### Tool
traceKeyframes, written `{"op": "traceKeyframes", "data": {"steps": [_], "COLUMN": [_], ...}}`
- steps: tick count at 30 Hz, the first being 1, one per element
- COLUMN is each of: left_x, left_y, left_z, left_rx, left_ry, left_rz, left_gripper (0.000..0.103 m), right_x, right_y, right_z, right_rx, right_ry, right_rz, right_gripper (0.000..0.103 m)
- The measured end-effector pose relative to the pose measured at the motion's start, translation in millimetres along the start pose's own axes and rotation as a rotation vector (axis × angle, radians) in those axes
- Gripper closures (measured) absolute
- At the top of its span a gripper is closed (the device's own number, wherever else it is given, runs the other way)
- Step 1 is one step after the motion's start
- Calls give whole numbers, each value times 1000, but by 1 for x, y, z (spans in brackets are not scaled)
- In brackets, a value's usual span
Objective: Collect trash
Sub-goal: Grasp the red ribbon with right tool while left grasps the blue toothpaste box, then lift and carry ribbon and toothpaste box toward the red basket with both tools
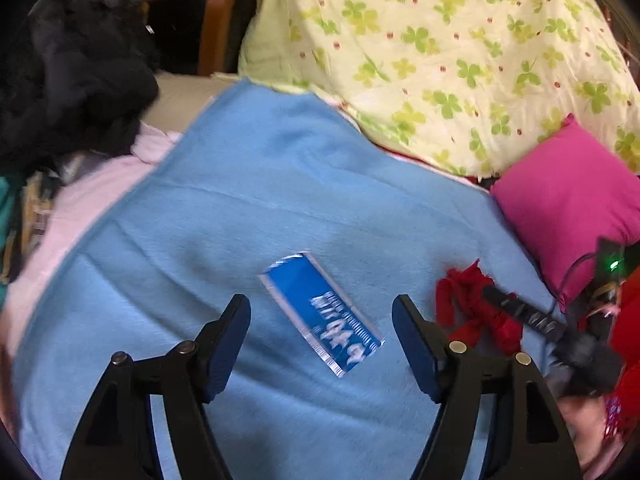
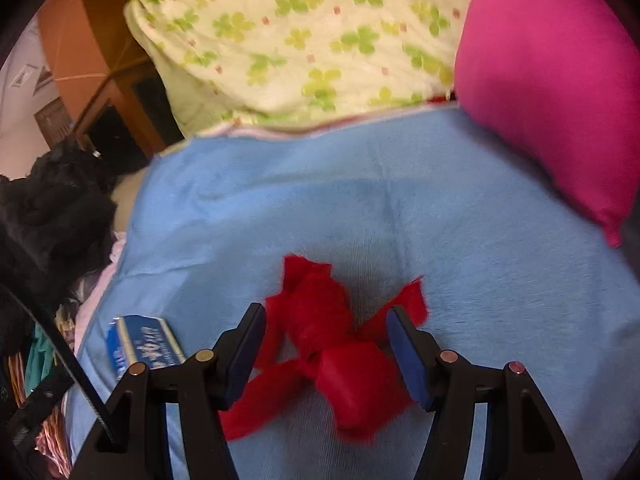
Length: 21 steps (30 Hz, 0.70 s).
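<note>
Now my right gripper (image 2: 326,344), jaws apart, straddles the red wrapper (image 2: 320,344) (soft, light); I'd pinch its knotted middle.

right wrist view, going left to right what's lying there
heap of black fluffy clothing → flat blue printed wrapper → crumpled red cloth scrap → bright pink fabric pillow

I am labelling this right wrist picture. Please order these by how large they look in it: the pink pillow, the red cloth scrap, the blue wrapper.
1. pink pillow, though partly cut off by the picture's edge
2. red cloth scrap, which looks enlarged because it lies nearest the camera
3. blue wrapper, partly hidden behind a gripper finger
</note>
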<state>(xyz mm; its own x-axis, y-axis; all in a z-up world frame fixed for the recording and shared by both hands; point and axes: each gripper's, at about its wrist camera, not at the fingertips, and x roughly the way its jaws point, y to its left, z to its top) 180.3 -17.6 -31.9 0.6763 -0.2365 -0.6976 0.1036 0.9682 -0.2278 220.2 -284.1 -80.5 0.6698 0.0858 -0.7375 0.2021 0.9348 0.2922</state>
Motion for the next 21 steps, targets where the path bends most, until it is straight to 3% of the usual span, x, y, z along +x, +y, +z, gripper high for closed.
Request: {"op": "traceKeyframes", "data": {"steps": [1,3,4,8,10,11,13,18,21], "left_x": [11,32,40,57,63,66,69,46,19], "left_y": [-1,3,8,18,23,25,29,23,9], "left_z": [1,0,-1,-8,-14,-17,-21,-20,-19], "left_rx": [-13,-61,-100,-205,-265,-289,-329,-299,-212], "left_ry": [21,83,111,161,184,198,208,174,154], "left_rz": [16,27,24,-59,-118,-138,-179,-144,-108], "left_gripper": [29,29,29,30,40,57,62,65,65], "right_x": [9,9,8,-3,-14,-22,-38,-99,-138], "right_y": [-1,1,1,-5,-7,-9,-10,-10,-11], "right_z": [-3,-8,-8,-17,-26,-33,-44,-70,-87], "right_rx": [-3,-26,-22,24,33,41,47,26,23], "right_ry": [31,-5,-1,-16,-29,-39,-51,-90,-121], "right_rz": [-10,-8,9,35,50,61,78,124,155], "right_gripper": [48,51,64,68,68,68,68,68,68]}}
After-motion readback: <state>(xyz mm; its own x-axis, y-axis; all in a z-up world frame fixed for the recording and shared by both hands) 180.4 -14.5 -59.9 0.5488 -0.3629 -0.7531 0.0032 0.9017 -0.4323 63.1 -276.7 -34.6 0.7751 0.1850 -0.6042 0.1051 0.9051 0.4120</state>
